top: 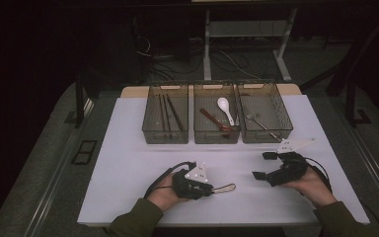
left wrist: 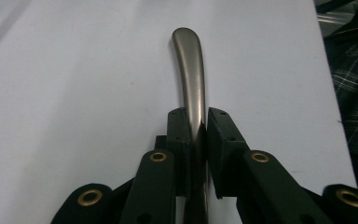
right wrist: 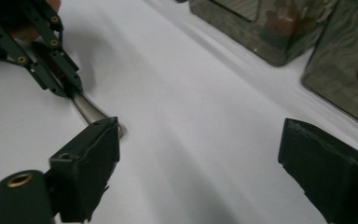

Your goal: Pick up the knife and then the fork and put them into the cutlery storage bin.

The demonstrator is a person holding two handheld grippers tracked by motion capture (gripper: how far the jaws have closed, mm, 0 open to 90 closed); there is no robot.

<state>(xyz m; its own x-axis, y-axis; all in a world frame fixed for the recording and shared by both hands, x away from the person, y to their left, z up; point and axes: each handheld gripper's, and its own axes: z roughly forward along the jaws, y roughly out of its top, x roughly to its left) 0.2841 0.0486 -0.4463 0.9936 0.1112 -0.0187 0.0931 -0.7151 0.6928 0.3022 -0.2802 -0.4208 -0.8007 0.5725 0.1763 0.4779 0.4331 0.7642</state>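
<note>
A metal utensil (top: 224,187) lies low over the white table (top: 128,163), its curved steel handle (left wrist: 189,65) sticking out past the tips of my left gripper (left wrist: 196,116). That gripper (top: 209,190) is shut on the utensil, both pads pressed against its sides; the utensil's other end is hidden under the jaws. My right gripper (top: 262,165) is held to the right of it, jaws spread wide with nothing between them. In the right gripper view (right wrist: 205,172) the left gripper (right wrist: 70,86) and the handle (right wrist: 91,112) show at the upper left.
Three clear bins stand in a row at the back. The left bin (top: 165,138) holds chopsticks (top: 168,116), the middle bin (top: 216,138) a white spoon (top: 224,109) and a reddish spoon (top: 214,121), the right bin (top: 266,136) a fork (top: 259,122).
</note>
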